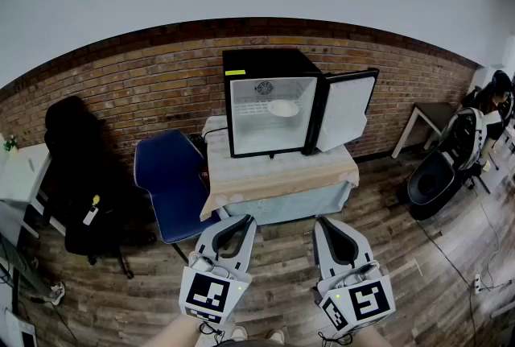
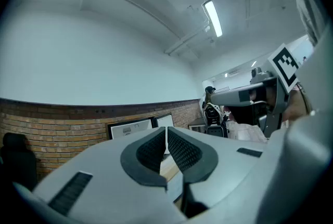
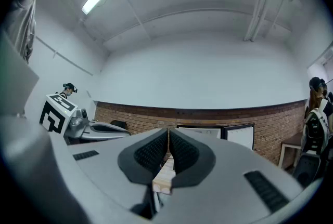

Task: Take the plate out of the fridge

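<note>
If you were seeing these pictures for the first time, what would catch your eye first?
A black mini fridge stands open on a cloth-covered table by the brick wall, a white plate inside it. Nearest the camera, the left gripper and right gripper are both shut and empty.

One fridge [image 1: 261, 62], with one plate [image 1: 283, 108] in it. One cloth-covered surface [image 1: 278, 176]. Two chairs at the left: one blue chair [image 1: 169, 172] and one black chair [image 1: 76, 160]. One small table [image 1: 430, 113] at the right. Two tools: the left tool [image 1: 240, 221] and the right tool [image 1: 328, 223]. One person [image 1: 492, 100] at the far right.
</note>
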A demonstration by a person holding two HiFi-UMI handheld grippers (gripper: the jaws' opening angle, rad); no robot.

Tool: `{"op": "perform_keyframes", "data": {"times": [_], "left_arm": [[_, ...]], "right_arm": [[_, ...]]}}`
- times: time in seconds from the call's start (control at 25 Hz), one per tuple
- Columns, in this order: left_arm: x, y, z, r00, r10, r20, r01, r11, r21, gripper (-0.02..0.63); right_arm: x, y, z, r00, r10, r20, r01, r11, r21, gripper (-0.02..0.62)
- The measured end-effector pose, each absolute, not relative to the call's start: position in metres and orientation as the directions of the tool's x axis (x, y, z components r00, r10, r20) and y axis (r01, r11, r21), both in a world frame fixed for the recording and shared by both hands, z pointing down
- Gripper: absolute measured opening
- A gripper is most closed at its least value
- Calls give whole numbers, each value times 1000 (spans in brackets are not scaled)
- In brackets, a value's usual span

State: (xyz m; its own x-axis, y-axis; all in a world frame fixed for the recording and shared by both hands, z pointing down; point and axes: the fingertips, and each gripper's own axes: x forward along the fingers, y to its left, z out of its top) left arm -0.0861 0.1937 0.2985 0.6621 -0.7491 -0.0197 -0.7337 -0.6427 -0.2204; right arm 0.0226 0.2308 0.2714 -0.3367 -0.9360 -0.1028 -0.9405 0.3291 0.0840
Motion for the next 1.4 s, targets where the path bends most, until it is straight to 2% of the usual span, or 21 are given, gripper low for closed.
{"op": "perform_keyframes", "data": {"times": [0.16,0.48,0.72,1.4], "left_arm": [[-82,200,301,658,-753,-9,-742,-647,-176,25],[-66,222,312,660,-751,-13,-739,-646,-190,25],[-55,189,298,644,-765,-12,-753,-630,-191,25],[-28,197,318,584,-811,11,-792,-573,-209,25]], "right_arm": [[30,234,273,-331,-936,-116,-943,327,56,31],[46,256,289,-335,-934,-124,-942,333,37,29],[61,224,279,-343,-934,-103,-939,341,34,28],[114,231,304,-363,-928,-86,-931,364,7,29]]}}
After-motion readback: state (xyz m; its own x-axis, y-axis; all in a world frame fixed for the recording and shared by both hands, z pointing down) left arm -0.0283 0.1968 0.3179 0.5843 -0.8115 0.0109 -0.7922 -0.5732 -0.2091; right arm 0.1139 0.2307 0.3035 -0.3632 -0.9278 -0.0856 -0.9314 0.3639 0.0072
